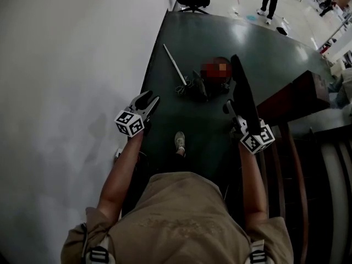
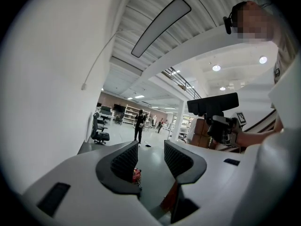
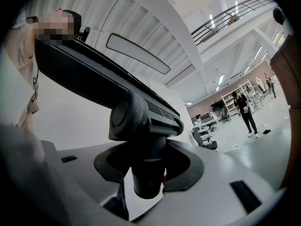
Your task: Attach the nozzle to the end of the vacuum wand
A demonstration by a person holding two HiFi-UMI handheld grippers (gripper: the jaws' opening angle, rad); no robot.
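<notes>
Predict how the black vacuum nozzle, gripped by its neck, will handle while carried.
The nozzle looks like rigid plastic, so it probably will not flex. Its long head sits well beyond the right tool, clamped on the round neck, so it may twist or swivel. One tool alone holds it up, so it is likely light.

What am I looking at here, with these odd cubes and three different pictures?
A person, not a robot, holds a two-jaw gripper in each hand; the marker cubes are part of them. The head view looks down from the person's head; the other two come from cameras on each gripper. The left gripper has its jaws apart, empty. The right gripper is closed on the neck of a black vacuum nozzle. On the dark floor ahead lie the vacuum body and its silver wand.
</notes>
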